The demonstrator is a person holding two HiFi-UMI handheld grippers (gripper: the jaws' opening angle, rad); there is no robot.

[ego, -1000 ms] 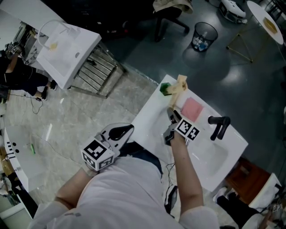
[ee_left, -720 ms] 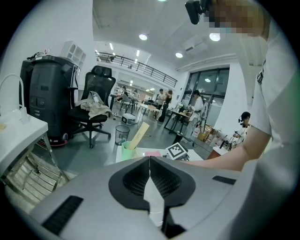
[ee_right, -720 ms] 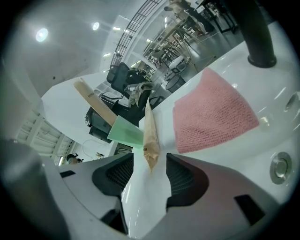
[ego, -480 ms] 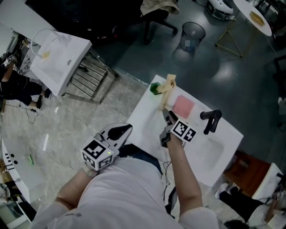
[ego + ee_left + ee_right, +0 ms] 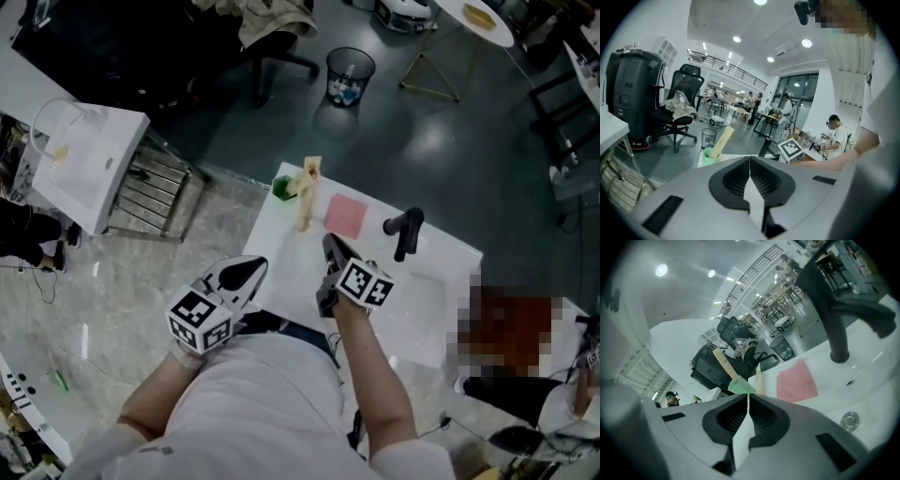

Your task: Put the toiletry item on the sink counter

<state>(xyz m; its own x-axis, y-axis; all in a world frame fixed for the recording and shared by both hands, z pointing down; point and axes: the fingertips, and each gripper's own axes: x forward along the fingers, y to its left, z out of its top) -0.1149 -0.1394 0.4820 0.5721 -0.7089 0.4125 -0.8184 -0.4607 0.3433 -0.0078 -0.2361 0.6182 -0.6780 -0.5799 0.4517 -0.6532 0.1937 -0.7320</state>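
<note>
Cup (image 5: 281, 187), green, on the sink counter (image 5: 278, 255), holds a leaning tan tube (image 5: 723, 363); left gripper (image 5: 750, 161) and right gripper (image 5: 748, 397) are closed, empty.

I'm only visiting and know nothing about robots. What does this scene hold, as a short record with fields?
place: white sink counter with a black faucet
on counter: pink cloth; green cup; tan stick at the cup
left gripper: jaws together, empty, held off the counter
right gripper: jaws closing shut, nothing between them, over the counter
</note>
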